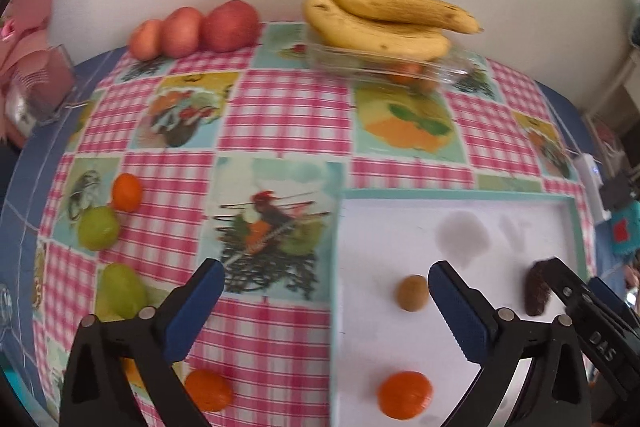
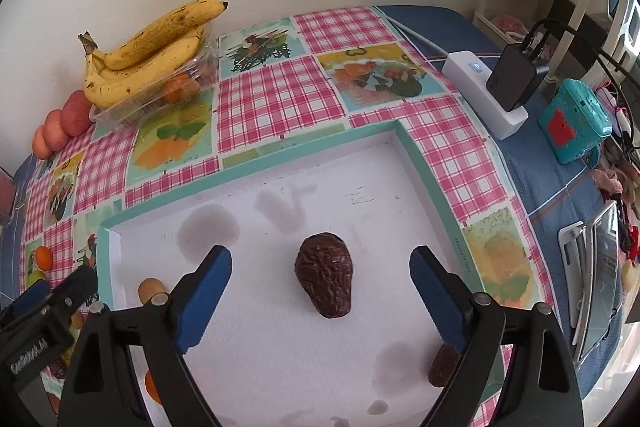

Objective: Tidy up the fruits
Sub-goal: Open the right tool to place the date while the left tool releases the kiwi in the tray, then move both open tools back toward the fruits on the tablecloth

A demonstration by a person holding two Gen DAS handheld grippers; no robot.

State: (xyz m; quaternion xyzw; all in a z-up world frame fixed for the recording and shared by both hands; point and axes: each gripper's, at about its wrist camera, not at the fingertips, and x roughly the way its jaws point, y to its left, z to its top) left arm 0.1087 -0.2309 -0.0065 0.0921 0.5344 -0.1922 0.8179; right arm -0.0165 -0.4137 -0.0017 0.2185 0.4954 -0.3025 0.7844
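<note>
Both grippers are spread wide and hold nothing. The right gripper (image 2: 320, 297) hovers over the tray (image 2: 416, 163), its fingers flanking the avocado (image 2: 325, 275), which lies on the tray floor near the centre. The left gripper (image 1: 326, 307) straddles the tray's left rim.

Likely step: take the avocado or leave it in the tray. To grasp it, lower the right gripper until the pads bracket its widest part, then close gently; the wrinkled skin suggests soft flesh.

Inside the tray: a kiwi (image 1: 413, 293) and an orange (image 1: 405, 394), left of the avocado. Left of the tray, on the cloth: another orange (image 1: 208, 389) and green fruit (image 1: 98, 228). Bananas (image 1: 376, 23) and apples (image 1: 196, 27) lie beyond it. The left gripper sits close beside the right; keep them apart.
</note>
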